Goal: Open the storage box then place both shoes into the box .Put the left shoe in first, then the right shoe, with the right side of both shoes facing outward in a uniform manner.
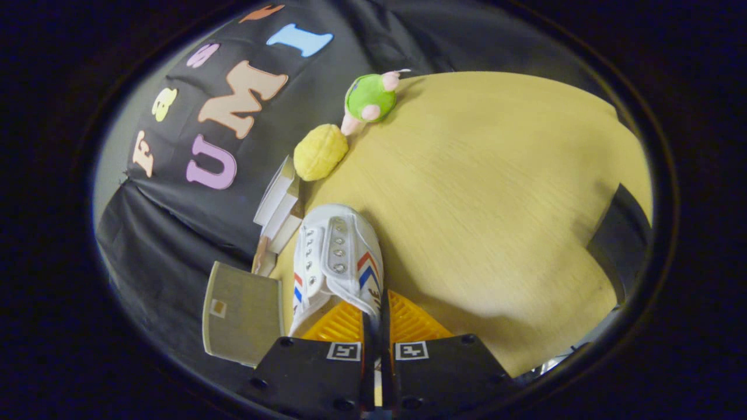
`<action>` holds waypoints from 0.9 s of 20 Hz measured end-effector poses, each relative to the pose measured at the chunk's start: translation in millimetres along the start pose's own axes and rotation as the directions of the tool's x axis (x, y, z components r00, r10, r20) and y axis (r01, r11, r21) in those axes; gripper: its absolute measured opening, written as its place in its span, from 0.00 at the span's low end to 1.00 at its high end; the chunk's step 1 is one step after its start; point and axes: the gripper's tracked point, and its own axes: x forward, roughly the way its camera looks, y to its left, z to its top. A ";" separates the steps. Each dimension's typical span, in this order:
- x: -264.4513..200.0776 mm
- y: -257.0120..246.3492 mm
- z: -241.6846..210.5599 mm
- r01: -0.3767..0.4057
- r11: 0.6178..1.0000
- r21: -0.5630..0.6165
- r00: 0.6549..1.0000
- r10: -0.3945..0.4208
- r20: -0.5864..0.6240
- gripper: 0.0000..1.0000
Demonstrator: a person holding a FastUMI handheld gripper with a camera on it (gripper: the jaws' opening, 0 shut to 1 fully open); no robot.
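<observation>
So the gripper [373, 341] had its fingers pinched nearly together on the side wall of a white shoe [335, 262], held above the table [496, 204]. Looked mid-carry to me. The box [242, 312] sat just beside it, so placing was still left.

A white canvas shoe [337, 259] is seen just ahead of the gripper [372, 326] fingers. Its heel side is pinched between the two fingers, which are closed almost together on the thin edge of the shoe. Two rows of metal eyelets are seen on its upper, and red and blue chevron stripes are printed on both of its sides. The toe is pointed away from the fingers, over the wooden table. Beside the shoe, a greyish storage box [242, 312] is seen, with a small label on the flat panel that is turned to the camera.
</observation>
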 end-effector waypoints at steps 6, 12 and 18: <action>-11.1 58.6 -20.2 -0.099 0.995 -0.030 0.995 0.098 -0.029 0.07; -31.7 165.6 -61.0 -0.278 0.959 -0.060 0.956 0.270 -0.119 0.07; -50.7 262.7 -103.1 -0.413 0.903 -0.115 0.900 0.386 -0.203 0.07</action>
